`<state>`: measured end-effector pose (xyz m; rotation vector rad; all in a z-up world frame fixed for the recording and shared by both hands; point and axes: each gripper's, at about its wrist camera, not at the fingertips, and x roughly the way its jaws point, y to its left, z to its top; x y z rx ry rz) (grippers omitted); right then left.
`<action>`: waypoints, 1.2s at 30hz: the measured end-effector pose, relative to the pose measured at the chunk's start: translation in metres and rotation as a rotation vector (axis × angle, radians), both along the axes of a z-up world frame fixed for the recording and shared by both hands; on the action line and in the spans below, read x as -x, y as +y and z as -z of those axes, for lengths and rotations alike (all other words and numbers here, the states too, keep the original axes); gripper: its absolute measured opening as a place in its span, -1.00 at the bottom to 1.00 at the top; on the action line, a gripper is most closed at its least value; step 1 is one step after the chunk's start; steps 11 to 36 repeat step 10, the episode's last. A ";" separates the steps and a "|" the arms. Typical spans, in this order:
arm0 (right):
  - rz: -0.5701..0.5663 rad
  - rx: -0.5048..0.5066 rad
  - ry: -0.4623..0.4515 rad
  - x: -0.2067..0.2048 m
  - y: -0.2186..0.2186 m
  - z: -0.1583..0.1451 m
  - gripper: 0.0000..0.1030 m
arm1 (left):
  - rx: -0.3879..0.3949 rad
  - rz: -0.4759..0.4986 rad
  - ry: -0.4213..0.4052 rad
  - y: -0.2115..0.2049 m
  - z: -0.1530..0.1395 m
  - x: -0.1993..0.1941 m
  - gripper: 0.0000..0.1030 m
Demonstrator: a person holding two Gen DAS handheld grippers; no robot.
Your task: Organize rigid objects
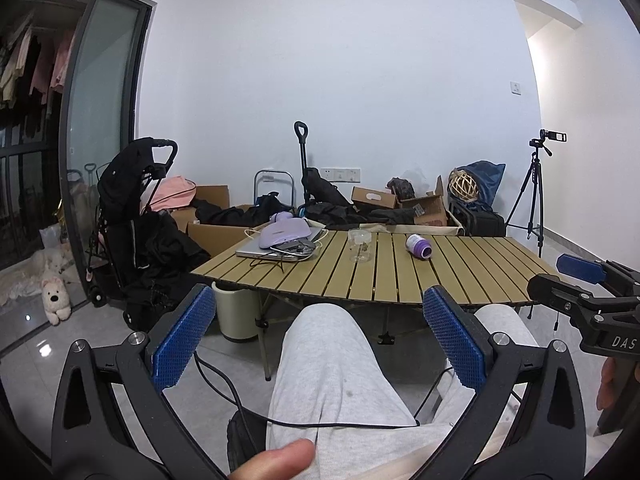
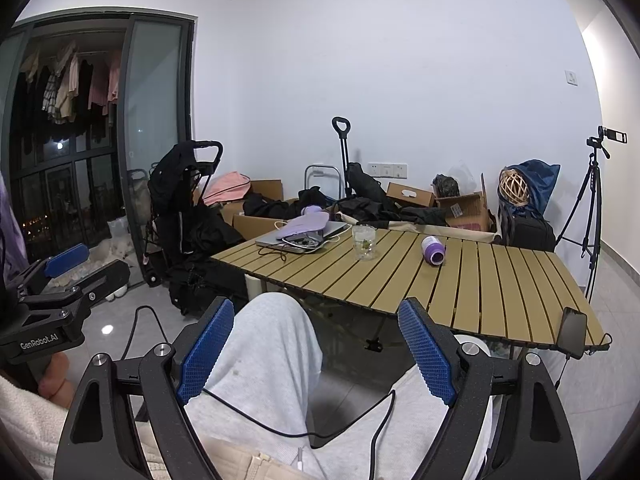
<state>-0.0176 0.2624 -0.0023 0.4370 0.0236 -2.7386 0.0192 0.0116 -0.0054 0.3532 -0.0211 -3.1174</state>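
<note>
A clear glass jar [image 1: 359,245] [image 2: 364,241] stands upright on the slatted wooden table [image 1: 460,276] [image 2: 480,280]. To its right a purple and white bottle [image 1: 418,246] [image 2: 433,249] lies on its side. A silver laptop [image 1: 256,251] [image 2: 276,240] with a lilac pouch [image 1: 284,234] [image 2: 306,224] and cables on it sits at the table's far left. My left gripper [image 1: 318,340] is open above the person's grey-trousered knees, well short of the table. My right gripper [image 2: 316,348] is open too, holding nothing. Each gripper shows at the edge of the other's view.
A black phone [image 2: 573,332] lies at the table's near right corner. A cream bin [image 1: 236,312] stands under the table. Behind are a black stroller [image 1: 136,216], cardboard boxes [image 1: 428,204] and dark clothes. A camera tripod [image 1: 534,196] stands at the right.
</note>
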 end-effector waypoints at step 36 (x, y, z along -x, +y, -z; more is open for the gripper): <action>0.000 -0.001 -0.004 -0.003 -0.002 0.002 0.72 | 0.000 0.012 -0.008 -0.003 0.001 0.002 1.00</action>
